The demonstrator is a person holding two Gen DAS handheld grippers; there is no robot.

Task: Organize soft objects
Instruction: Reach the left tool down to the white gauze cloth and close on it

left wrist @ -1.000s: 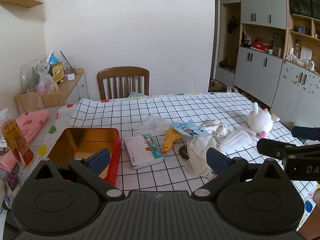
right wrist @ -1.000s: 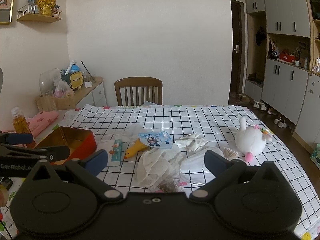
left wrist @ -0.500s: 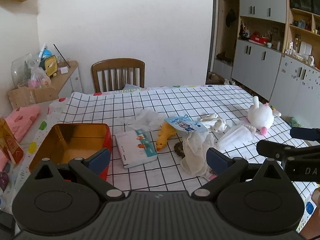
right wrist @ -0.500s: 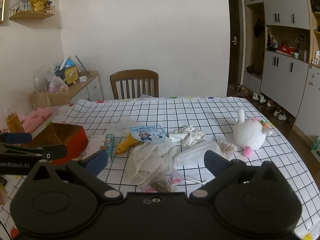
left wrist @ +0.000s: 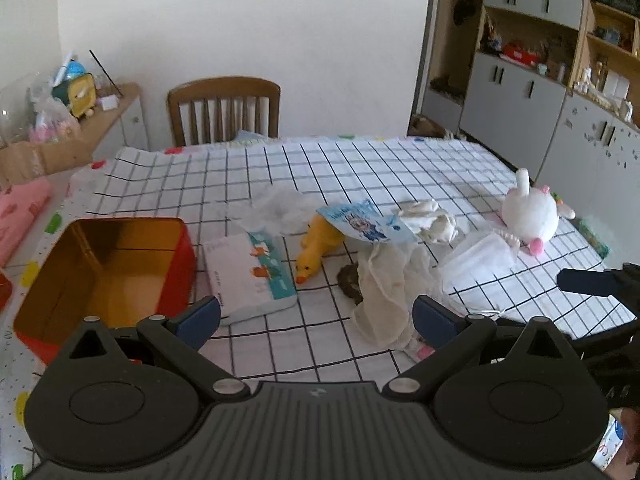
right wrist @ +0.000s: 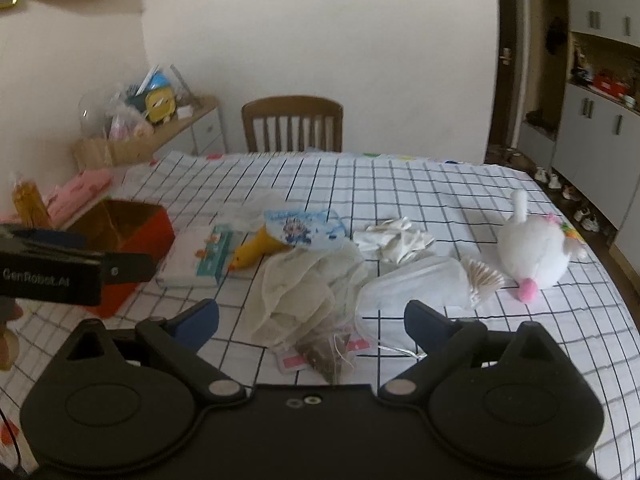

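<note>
Soft things lie in a heap mid-table: a cream cloth (left wrist: 388, 280) (right wrist: 296, 288), a yellow plush duck (left wrist: 318, 248) (right wrist: 254, 252) under a blue packet (left wrist: 364, 224), crumpled white gloves (right wrist: 394, 238), a clear bag of white masks (right wrist: 416, 284) and a white plush unicorn (left wrist: 528, 214) (right wrist: 536, 248). An open red tin (left wrist: 104, 272) (right wrist: 120, 232) stands at the left. My left gripper (left wrist: 316, 318) is open and empty above the near table, before the cloth. My right gripper (right wrist: 312, 318) is open and empty, just short of the cloth.
A tissue pack (left wrist: 250, 276) lies between tin and duck. A pink-labelled sachet (right wrist: 320, 354) sits under the cloth's near edge. A wooden chair (left wrist: 224, 110) stands at the far side. A pink cloth (right wrist: 80, 192) and an amber bottle (right wrist: 26, 200) are at the left edge.
Both grippers have moved forward and dipped towards the heap, so the objects look larger and nearer. Both stay open. Nothing on the table has moved.
</note>
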